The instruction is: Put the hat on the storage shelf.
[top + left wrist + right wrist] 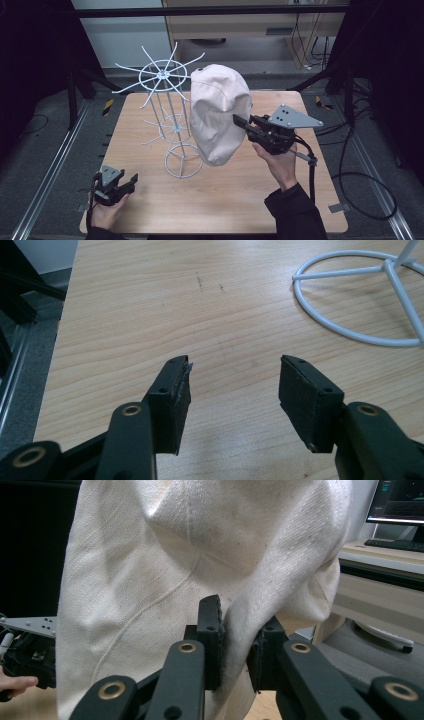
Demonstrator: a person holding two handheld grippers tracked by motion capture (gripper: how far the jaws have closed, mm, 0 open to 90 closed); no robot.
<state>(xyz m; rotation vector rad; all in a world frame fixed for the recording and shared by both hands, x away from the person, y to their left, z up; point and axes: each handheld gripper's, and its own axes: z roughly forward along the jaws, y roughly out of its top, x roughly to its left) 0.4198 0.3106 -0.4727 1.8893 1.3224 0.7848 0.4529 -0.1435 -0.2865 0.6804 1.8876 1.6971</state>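
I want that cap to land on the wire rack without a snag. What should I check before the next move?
1. Right gripper pinching the cream cap: ok.
2. Cap lifted off the table: ok.
3. Cap hooked on a prong of the white wire rack: cannot tell.
4. Left gripper open, holding nothing: ok.
5. Left gripper apart from the rack base: ok.

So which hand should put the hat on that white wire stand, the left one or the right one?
Probably the right. The right gripper is already shut on the cream hat, holding it up beside the white wire stand. The left gripper is open, holds nothing and sits low at the table's near corner.
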